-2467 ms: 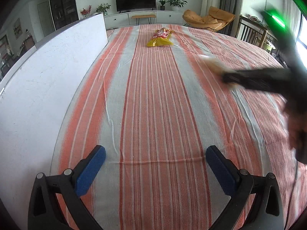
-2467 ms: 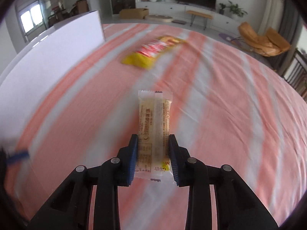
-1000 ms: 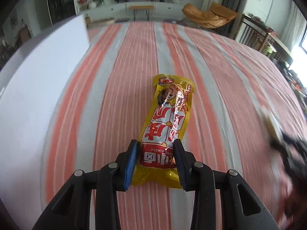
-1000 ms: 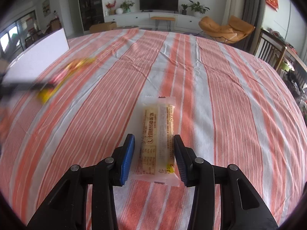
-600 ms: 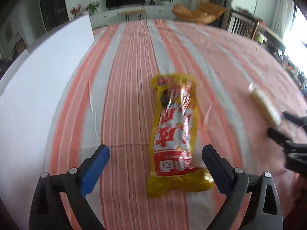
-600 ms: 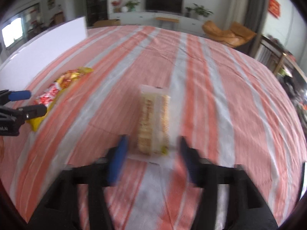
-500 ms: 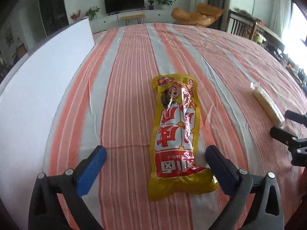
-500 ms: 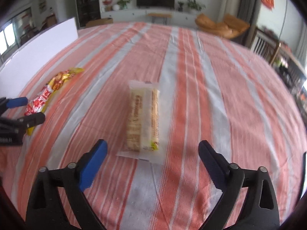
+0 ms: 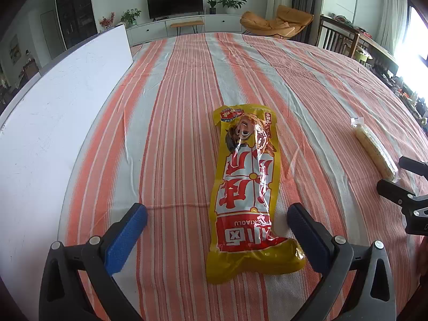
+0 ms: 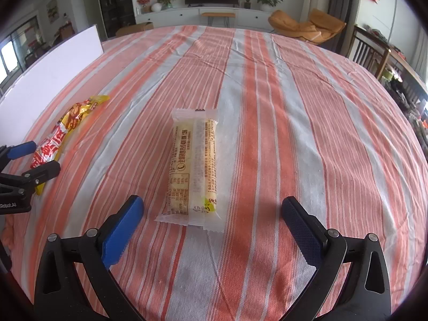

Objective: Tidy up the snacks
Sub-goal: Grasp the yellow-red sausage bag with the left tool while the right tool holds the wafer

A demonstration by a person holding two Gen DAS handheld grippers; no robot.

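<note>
A yellow and red snack bag (image 9: pixel 246 187) lies flat on the striped cloth, its near end between the wide-open fingers of my left gripper (image 9: pixel 218 236). A pale cream snack bar in a clear wrapper (image 10: pixel 194 168) lies flat in front of my right gripper (image 10: pixel 214 230), which is open and empty. The bar also shows at the right of the left wrist view (image 9: pixel 374 149), with the right gripper's fingers (image 9: pixel 396 190) beside it. The yellow bag shows at the left of the right wrist view (image 10: pixel 64 131), next to the left gripper's fingers (image 10: pixel 34 174).
An orange, white and grey striped cloth (image 9: pixel 187 107) covers the table. A white board (image 9: pixel 53 123) stands along the left edge. Beyond the table are a TV unit (image 10: pixel 211 13), an orange chair (image 10: pixel 307 26) and wooden chairs (image 9: pixel 337 40) at the right.
Both grippers have opened and let go: the yellow bag and the cream bar now lie on the cloth. Both grippers have drawn back a little.
</note>
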